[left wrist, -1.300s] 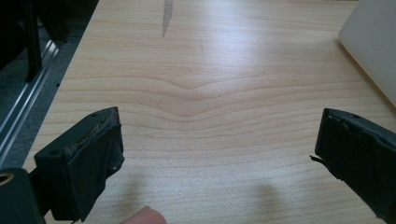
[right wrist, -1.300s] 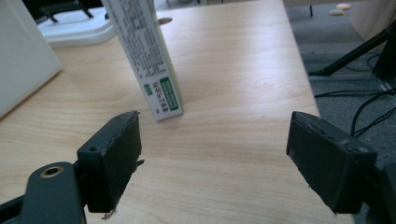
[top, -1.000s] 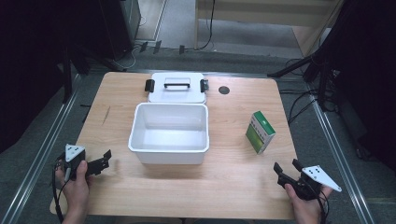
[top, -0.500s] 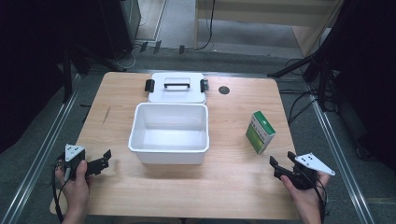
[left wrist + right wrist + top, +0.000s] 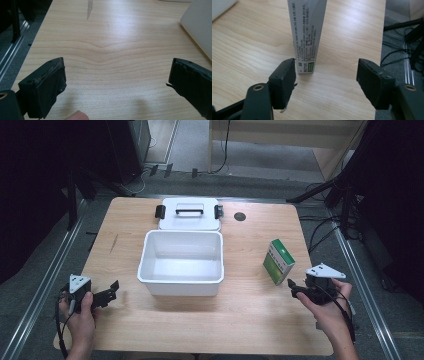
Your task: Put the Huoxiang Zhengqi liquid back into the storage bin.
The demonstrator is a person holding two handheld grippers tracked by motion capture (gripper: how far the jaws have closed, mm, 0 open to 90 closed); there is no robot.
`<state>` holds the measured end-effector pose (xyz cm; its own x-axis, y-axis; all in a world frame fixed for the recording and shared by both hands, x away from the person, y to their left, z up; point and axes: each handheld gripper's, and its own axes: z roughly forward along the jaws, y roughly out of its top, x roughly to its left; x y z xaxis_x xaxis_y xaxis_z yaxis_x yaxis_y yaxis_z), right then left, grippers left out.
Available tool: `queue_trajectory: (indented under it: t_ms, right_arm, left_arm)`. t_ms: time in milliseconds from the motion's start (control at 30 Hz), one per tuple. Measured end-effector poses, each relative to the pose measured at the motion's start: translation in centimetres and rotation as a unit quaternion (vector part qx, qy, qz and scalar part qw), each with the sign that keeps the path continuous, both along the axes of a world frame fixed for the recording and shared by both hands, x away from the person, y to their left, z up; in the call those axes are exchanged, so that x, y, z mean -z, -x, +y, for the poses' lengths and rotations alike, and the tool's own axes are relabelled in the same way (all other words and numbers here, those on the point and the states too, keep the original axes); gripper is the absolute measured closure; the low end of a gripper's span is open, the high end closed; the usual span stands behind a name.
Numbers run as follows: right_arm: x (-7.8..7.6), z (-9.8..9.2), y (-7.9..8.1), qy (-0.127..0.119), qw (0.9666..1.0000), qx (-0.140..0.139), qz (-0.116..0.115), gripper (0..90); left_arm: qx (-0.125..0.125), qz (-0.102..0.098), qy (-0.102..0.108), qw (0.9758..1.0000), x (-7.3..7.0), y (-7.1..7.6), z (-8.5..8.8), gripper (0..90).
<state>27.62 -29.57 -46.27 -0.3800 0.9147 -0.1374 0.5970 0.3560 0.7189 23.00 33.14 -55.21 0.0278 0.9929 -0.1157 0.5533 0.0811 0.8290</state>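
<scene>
One wooden tabletop (image 5: 250, 320) is carrying everything, and the largest thing on it is a white bin (image 5: 181, 262), sitting open near the middle. Just beyond its far wall, a white lid (image 5: 189, 214) with a black handle and black side clips is lying flat. To the right of the bin and well apart from it, a green and white box (image 5: 278, 261) is standing upright, leaning a little, near the tabletop's right edge.

At the near right corner, the right hand (image 5: 327, 312) is coming in from the bottom edge with the forearm angled toward the middle, carrying the right gripper (image 5: 292, 287) above the wood with its jaws aimed at the box. In the right gripper view the box (image 5: 308, 35) is standing just ahead of the jaws, its printed narrow face turned to the camera; the jaws have just been closing, yet they are sitting partly apart with nothing between the pads and are not touching the box.

At the near left corner, the left hand (image 5: 80, 312) is holding the left gripper (image 5: 114, 288) low over the wood, pointing right toward the bin. Its jaws are standing wide over bare wood, with the bin's white wall (image 5: 200, 32) showing at the far right of the left gripper view.
</scene>
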Motion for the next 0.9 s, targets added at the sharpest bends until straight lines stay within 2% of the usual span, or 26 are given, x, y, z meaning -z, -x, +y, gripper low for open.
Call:
queue_trajectory:
  t_ms: [133, 200, 367, 433, 633, 833, 900]
  right_arm:
    - [-0.9, 0.6, -0.8, 0.013, 0.9994, -0.006, 0.031, 34.7]
    - [-1.3, 0.9, -1.4, 0.029, 0.9983, -0.018, 0.047, 34.7]
    - [-2.2, 1.9, -2.6, 0.047, 0.9936, -0.027, 0.099, 34.6]
    - [-2.5, 2.0, -3.3, 0.045, 0.9903, -0.022, 0.13, 34.5]
    - [-4.0, 2.6, -4.9, 0.05, 0.9797, -0.017, 0.193, 33.5]
    - [-5.0, 3.6, -6.4, 0.068, 0.9637, -0.019, 0.257, 31.9]
    - [-5.2, 3.9, -6.9, 0.078, 0.9599, -0.01, 0.269, 32.5]
  left_arm:
    - [0.001, 0.001, 0.0, 1.0, 0.0, 0.0, 0.0, 1.8]
    - [0.001, 0.001, 0.001, 1.0, 0.0, 0.0, 0.0, 1.7]
    - [0.001, 0.002, 0.001, 1.0, 0.0, 0.0, 0.1, 1.8]
    - [0.001, 0.002, 0.001, 1.0, 0.0, 0.0, 0.1, 1.8]
    - [0.001, 0.002, 0.003, 1.0, 0.0, 0.0, 0.1, 1.8]
    - [0.002, 0.002, 0.002, 1.0, 0.0, 0.0, 0.1, 1.8]
    - [0.002, 0.003, 0.002, 1.0, 0.0, 0.0, 0.1, 1.8]
